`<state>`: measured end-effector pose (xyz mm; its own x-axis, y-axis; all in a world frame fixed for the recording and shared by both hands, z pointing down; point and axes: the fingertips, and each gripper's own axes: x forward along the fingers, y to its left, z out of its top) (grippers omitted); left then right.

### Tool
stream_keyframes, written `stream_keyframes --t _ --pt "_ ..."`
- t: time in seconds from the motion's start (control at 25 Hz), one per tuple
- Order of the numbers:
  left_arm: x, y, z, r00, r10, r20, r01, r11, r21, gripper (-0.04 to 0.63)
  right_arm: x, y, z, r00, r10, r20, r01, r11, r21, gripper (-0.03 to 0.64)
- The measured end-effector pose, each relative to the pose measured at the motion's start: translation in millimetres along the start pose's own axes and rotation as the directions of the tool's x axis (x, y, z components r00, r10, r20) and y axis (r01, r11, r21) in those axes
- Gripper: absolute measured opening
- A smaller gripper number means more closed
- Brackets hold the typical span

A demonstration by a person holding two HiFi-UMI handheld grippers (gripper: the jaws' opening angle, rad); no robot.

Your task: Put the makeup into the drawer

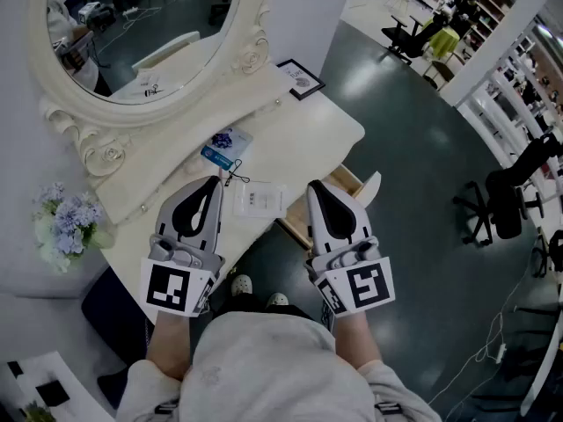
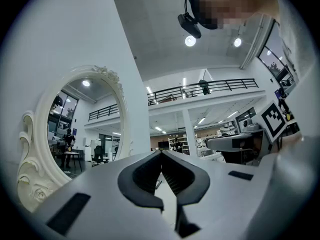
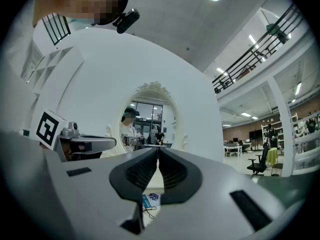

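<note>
On the cream vanity table [image 1: 290,134] lie a blue-and-white makeup packet [image 1: 226,147] and, nearer me, a flat white packet [image 1: 260,200]. An open drawer [image 1: 351,182] juts from the table's front right, partly hidden under my right gripper [image 1: 314,188]. That gripper is shut and empty, held level above the drawer. My left gripper [image 1: 214,183] hovers over the table's front edge just left of the white packet, also shut with nothing in it. In the right gripper view the blue packet [image 3: 151,199] shows below the closed jaws. The left gripper view shows its jaws meeting at the tip [image 2: 161,154].
A large oval mirror [image 1: 145,33] in an ornate frame stands at the back of the table. A small picture frame [image 1: 300,78] sits at the far right corner. Pale blue flowers [image 1: 67,221] stand off the table's left end. Office chairs [image 1: 506,196] stand on the dark floor to the right.
</note>
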<state>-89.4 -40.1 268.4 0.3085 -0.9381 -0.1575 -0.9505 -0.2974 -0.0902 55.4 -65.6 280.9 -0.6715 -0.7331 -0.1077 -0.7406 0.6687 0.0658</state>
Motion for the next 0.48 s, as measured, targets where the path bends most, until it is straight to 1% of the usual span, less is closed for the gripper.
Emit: stream_keyframes --t 0.48 --pt "1.3 15.8 3.9 1.0 0.008 0.005 -0.008 1.0 -0.003 0.014 12.6 6.7 0.9 1.0 0.005 -0.01 -0.005 1.0 0.003 0.026"
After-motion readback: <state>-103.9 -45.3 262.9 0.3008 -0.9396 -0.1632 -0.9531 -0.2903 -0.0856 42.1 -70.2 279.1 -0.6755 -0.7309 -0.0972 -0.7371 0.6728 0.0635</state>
